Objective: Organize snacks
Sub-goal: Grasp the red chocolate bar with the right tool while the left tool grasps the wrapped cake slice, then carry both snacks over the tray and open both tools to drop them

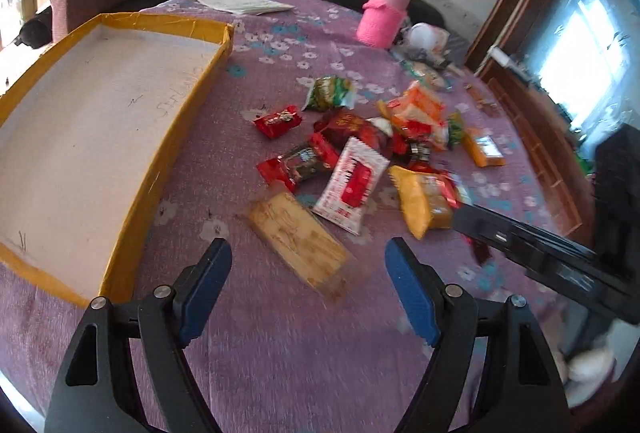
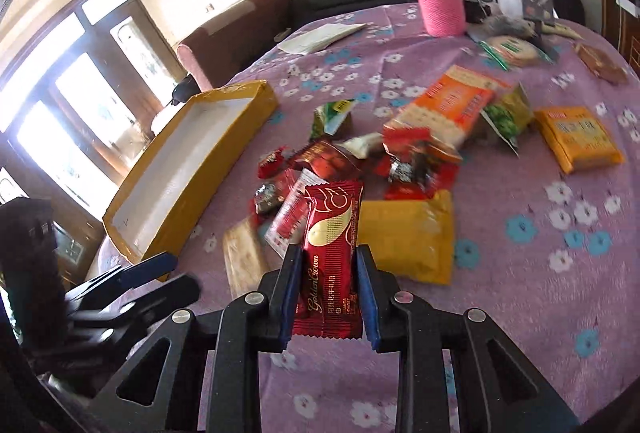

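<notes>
Red wrapper: my right tool (image 2: 329,265) is clamped on the Golden Crown snack bar (image 2: 331,261), blue pads pressing both its long edges, lifted above the surface (image 2: 540,273).
Left tool: my left tool (image 1: 308,261) is spread wide with nothing between its pads, hovering over the surface.
Ahead of left tool: a clear-wrapped cracker pack (image 1: 298,239) lies just past the fingertips.
Snack pile: mixed packets (image 1: 360,137) lie beyond it.
Yellow tray (image 1: 120,201): off to my left tool's left side, white inside.
</notes>
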`<state>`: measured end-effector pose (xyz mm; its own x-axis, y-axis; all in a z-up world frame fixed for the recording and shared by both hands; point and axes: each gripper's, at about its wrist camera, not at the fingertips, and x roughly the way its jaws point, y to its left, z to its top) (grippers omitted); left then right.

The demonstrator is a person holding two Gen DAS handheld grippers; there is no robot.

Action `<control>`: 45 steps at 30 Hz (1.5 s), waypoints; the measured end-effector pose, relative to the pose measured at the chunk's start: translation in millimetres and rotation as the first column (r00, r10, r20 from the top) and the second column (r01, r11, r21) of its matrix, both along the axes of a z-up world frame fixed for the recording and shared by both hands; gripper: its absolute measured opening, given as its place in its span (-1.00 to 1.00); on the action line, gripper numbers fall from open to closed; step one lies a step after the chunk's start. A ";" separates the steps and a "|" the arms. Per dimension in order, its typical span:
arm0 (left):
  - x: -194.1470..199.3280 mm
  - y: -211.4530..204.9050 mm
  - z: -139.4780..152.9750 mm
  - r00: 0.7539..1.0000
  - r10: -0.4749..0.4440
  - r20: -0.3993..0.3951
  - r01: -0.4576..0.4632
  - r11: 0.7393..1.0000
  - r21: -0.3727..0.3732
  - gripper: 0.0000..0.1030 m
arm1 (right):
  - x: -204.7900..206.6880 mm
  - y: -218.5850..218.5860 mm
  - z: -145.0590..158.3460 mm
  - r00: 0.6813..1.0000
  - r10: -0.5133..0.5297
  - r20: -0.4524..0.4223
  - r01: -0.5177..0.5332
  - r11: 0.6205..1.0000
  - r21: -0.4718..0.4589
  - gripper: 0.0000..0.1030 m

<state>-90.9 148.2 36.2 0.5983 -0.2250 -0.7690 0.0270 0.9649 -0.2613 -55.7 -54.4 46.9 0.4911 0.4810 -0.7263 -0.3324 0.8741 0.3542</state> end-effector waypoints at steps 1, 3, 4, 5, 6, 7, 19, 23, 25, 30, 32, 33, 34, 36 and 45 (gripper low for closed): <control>5.5 -3.9 -3.4 1.000 0.002 -0.010 -0.001 1.000 0.017 0.54 | -1.3 -4.1 -0.5 1.000 -0.003 0.000 0.003 1.000 0.014 -0.46; 13.2 -14.8 -10.8 0.999 -0.010 -0.033 0.013 0.998 0.064 0.51 | -3.4 -9.3 0.5 1.000 -0.003 0.003 0.002 0.999 0.032 -0.47; 14.6 -19.7 -12.7 0.999 -0.024 -0.037 0.027 0.996 0.086 0.22 | -5.2 -11.8 2.0 1.000 -0.001 0.007 0.000 0.999 0.041 -0.47; 15.7 -26.1 -15.4 0.998 -0.037 -0.046 0.043 0.991 0.125 0.04 | -6.2 -11.4 3.0 1.000 0.001 0.010 -0.001 0.999 0.044 -0.47; 13.9 -30.6 -16.2 0.998 -0.045 -0.038 0.050 0.987 0.155 -0.12 | -7.2 -13.2 4.4 1.000 0.002 0.016 -0.003 0.999 0.047 -0.47; 11.8 -30.0 -15.4 0.998 -0.046 -0.031 0.050 0.986 0.158 -0.32 | -7.5 -14.1 4.9 1.000 0.001 0.020 -0.002 0.999 0.050 -0.47; 28.2 -31.6 -21.9 0.998 -0.014 -0.066 0.025 0.986 0.165 0.30 | -10.4 -13.9 -0.3 1.000 0.004 0.009 -0.004 0.997 0.077 -0.47; 35.4 -47.7 -23.6 0.997 -0.045 -0.058 0.059 0.961 0.270 -0.05 | -11.6 -9.6 4.2 1.000 0.006 0.018 -0.007 0.997 0.073 -0.47; 32.5 -44.2 -21.9 0.996 -0.066 -0.055 0.077 0.966 0.248 -0.39 | -13.3 -6.5 5.9 1.000 0.009 0.024 -0.011 0.998 0.068 -0.47; 19.1 -21.9 -19.3 0.997 -0.053 -0.056 0.060 0.989 0.133 -0.40 | -16.7 -1.3 8.1 0.999 0.022 0.025 -0.023 0.998 0.058 -0.47; 9.5 -12.8 -13.5 0.998 -0.050 -0.039 0.054 0.994 0.092 -0.40 | -16.5 1.7 9.4 0.999 0.029 0.026 -0.030 0.998 0.053 -0.47; 3.8 -7.0 -8.8 0.998 -0.052 -0.026 0.053 0.996 0.065 -0.40 | -16.5 4.3 10.6 0.999 0.034 0.025 -0.035 0.998 0.051 -0.47; -0.6 -3.4 -5.1 0.999 -0.049 -0.018 0.050 0.997 0.050 -0.39 | -16.1 6.7 11.9 0.999 0.041 0.025 -0.042 0.998 0.050 -0.47; -9.6 9.4 5.2 0.999 -0.047 0.006 0.047 0.999 0.005 -0.39 | -16.4 12.4 15.2 0.998 0.056 0.025 -0.058 0.997 0.051 -0.47; -30.2 100.5 47.0 0.987 0.102 0.127 -0.097 0.994 -0.044 -0.39 | -10.5 84.8 31.1 0.983 0.184 0.002 -0.183 0.979 0.090 -0.47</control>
